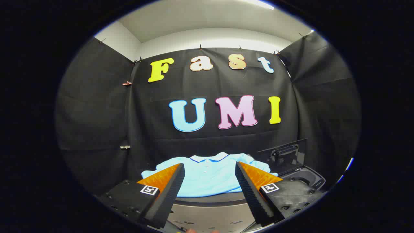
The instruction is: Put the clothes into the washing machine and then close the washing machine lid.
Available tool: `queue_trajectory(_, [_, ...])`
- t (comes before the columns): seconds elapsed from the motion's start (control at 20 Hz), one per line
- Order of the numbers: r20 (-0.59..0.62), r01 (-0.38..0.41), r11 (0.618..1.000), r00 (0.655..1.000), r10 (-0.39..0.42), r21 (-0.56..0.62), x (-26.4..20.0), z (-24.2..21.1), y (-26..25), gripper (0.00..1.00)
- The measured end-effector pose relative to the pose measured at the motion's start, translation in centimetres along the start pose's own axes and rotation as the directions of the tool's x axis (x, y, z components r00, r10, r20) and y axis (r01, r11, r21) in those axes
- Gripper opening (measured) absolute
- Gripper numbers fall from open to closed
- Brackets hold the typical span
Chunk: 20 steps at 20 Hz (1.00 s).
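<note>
A light blue polo shirt (208, 176) with a white collar lies spread flat on a dark table (210, 199), just beyond my fingers. My gripper (209, 169) is open, its two fingers wide apart with nothing between them, framing the shirt from the near side. To the right of the shirt stands a small black washing machine (304, 178) with its drum opening showing and its dark lid (284, 154) raised upright behind it.
Black cloth walls close the booth behind and on both sides. The table's front edge, with a pale panel (210, 218) below it, runs just under my fingers.
</note>
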<state>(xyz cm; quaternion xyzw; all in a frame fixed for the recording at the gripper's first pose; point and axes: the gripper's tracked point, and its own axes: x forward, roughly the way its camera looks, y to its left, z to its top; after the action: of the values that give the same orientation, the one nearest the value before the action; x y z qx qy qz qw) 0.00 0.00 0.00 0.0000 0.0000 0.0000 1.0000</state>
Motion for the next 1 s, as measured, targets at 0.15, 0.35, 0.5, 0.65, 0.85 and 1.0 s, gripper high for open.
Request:
queue_trajectory(0.15, [0.003, 0.0, 1.0, 1.0, 0.0, -0.023, 0.0, 0.3, 0.4, 0.99])
queue_trajectory(0.35, [-0.001, -0.015, 1.0, 1.0, 0.015, -0.025, 0.0, 0.3, 0.8, 0.99])
queue_trajectory(0.5, [-0.008, -0.019, 1.0, 1.0, 0.019, -0.021, -0.1, 0.2, 0.9, 0.99])
queue_trajectory(0.65, [-0.014, -0.018, 1.0, 1.0, 0.017, -0.025, -0.1, 0.0, 0.8, 0.99])
queue_trajectory(0.85, [-0.021, -0.021, 0.999, 1.0, 0.02, -0.027, 0.2, -0.1, 1.1, 0.99])
queue_trajectory(1.0, [-0.029, -0.021, 0.999, 0.999, 0.02, -0.042, 0.5, -0.2, 1.3, 0.99])
